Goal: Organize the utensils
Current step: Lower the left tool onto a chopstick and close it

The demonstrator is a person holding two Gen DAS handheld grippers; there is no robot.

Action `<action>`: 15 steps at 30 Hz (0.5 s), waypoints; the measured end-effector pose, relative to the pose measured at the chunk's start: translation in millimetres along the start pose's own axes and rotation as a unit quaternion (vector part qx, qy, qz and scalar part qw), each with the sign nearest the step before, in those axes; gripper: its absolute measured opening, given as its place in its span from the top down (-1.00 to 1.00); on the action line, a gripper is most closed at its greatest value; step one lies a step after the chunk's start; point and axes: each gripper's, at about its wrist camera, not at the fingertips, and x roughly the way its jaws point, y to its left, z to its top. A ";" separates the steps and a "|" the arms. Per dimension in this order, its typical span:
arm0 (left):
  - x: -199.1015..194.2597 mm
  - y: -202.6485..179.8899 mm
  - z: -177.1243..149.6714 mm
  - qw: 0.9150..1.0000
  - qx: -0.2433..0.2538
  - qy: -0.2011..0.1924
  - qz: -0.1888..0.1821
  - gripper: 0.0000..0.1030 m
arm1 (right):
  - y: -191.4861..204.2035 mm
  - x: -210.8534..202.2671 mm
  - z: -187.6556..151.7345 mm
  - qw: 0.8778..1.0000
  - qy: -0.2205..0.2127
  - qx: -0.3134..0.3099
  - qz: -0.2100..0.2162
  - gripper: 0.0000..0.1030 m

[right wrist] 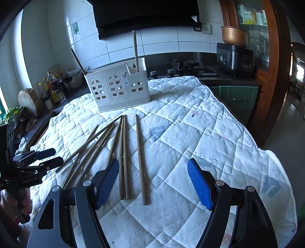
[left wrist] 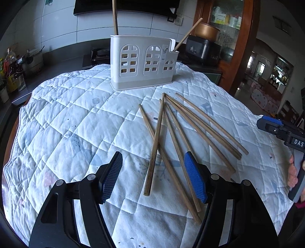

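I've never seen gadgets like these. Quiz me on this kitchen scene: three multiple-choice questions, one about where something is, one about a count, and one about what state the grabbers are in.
1. Where does the holder stand?
A. under the quilt
B. on the quilt, beyond the loose chopsticks
C. inside a gripper

2. How many chopsticks stand in the holder?
A. none
B. five
C. two

3. The left gripper and right gripper are:
A. both open, holding nothing
B. both shut on chopsticks
C. both gripping the holder

Answers:
1 B: its base rests on the quilt behind the scattered sticks.
2 C: one stick rises from each end of the holder.
3 A: in each wrist view the blue pads stand wide apart and touch nothing.
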 end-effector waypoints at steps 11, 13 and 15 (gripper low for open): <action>4.9 3.6 0.3 1.000 -0.008 0.006 -0.005 -0.33 | 2.9 9.1 -3.5 1.000 0.013 -0.015 -0.009 -0.59; 7.6 3.7 0.0 1.000 -0.009 0.010 -0.008 -0.33 | 4.1 10.5 -4.2 1.000 0.016 -0.019 -0.012 -0.59; 9.4 2.9 -0.9 1.000 -0.005 0.012 -0.010 -0.33 | 5.1 11.7 -5.0 0.999 0.018 -0.023 -0.015 -0.66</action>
